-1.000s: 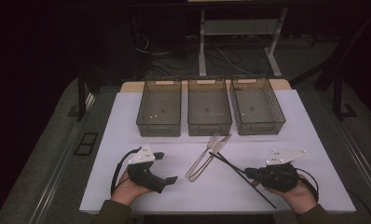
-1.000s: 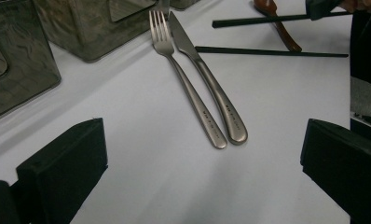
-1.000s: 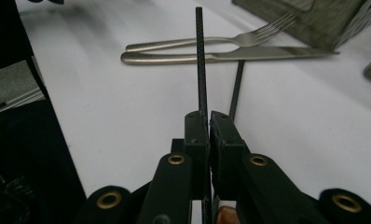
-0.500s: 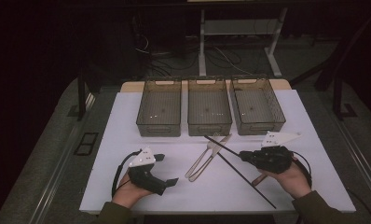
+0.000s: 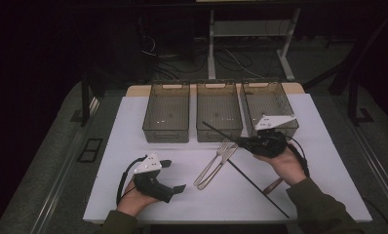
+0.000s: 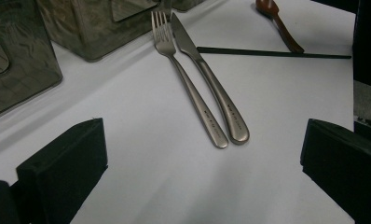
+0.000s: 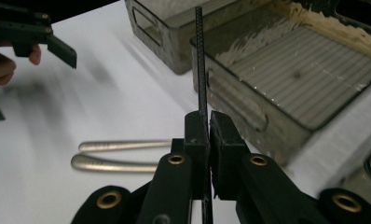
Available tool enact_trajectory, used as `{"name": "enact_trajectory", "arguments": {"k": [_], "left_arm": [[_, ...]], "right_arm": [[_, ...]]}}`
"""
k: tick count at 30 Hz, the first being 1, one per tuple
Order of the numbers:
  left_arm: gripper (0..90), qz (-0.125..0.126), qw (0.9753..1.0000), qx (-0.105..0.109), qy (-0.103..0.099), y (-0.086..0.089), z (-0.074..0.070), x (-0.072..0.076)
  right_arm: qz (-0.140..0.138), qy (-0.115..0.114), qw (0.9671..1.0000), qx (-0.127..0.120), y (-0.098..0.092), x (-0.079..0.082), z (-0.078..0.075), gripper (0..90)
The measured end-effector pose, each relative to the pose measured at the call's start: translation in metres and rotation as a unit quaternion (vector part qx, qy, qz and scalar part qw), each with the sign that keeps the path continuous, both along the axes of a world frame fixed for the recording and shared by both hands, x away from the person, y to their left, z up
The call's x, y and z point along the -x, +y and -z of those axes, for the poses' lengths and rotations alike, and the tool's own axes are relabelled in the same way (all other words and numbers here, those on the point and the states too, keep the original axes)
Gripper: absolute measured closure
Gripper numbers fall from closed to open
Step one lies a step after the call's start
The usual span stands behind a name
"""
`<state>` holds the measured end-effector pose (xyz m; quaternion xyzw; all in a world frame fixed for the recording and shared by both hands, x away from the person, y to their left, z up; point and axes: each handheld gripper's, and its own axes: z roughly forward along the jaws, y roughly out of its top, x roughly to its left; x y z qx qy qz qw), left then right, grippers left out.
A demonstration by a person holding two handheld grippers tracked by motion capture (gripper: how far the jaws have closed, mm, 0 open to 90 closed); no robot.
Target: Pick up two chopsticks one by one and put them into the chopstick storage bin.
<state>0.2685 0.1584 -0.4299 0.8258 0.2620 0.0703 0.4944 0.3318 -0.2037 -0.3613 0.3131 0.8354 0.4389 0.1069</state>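
The right hand-held gripper (image 5: 245, 142) pinches a black chopstick (image 7: 200, 70) between jaws pressed together on it. It has risen from the near right of the white desk (image 5: 133, 117) a second ago to just in front of the bins, and the stick now points up and away toward the middle bin (image 5: 219, 111), clear of the surface. That lift suggests the sorting is at its carrying step, with the drop into a bin not yet made.

The second chopstick (image 5: 255, 186) lies flat on the desk, a brown spoon (image 5: 274, 185) beside its near end. A fork (image 6: 183, 74) and knife (image 6: 211, 84) rest side by side at centre, untouched.

The left hand-held gripper (image 5: 173, 175) sits low at the near left, jaws spread and holding nothing.

All three smoky plastic bins, including the left bin (image 5: 166, 117) and right bin (image 5: 267, 105), appear empty.
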Motion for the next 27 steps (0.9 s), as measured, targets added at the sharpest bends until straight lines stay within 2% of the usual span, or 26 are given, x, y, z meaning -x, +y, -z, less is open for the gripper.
{"name": "enact_trajectory", "arguments": {"k": [10,21,23,24,27], "left_arm": [[0.0,0.005,1.0000,-0.007,-0.004,-0.001,0.000,-0.001],[0.0,0.007,1.0000,-0.004,-0.005,-0.002,-0.001,0.000],[0.0,0.010,0.9999,-0.007,-0.006,-0.001,-0.001,0.000],[0.0,0.006,1.0000,-0.001,-0.004,-0.002,-0.001,0.000],[0.0,0.007,1.0000,-0.001,-0.006,-0.002,-0.002,0.000]], "right_arm": [[-0.012,-0.003,0.9997,0.021,0.038,-0.026,-0.016,85.1],[-0.009,0.008,0.9995,0.028,0.076,-0.055,-0.024,85.1],[-0.006,0.010,0.9996,0.027,0.082,-0.062,-0.025,85.0],[-0.006,0.012,0.9996,0.026,0.085,-0.065,-0.026,85.0],[-0.004,0.012,0.9997,0.022,0.096,-0.073,-0.027,85.1]]}}
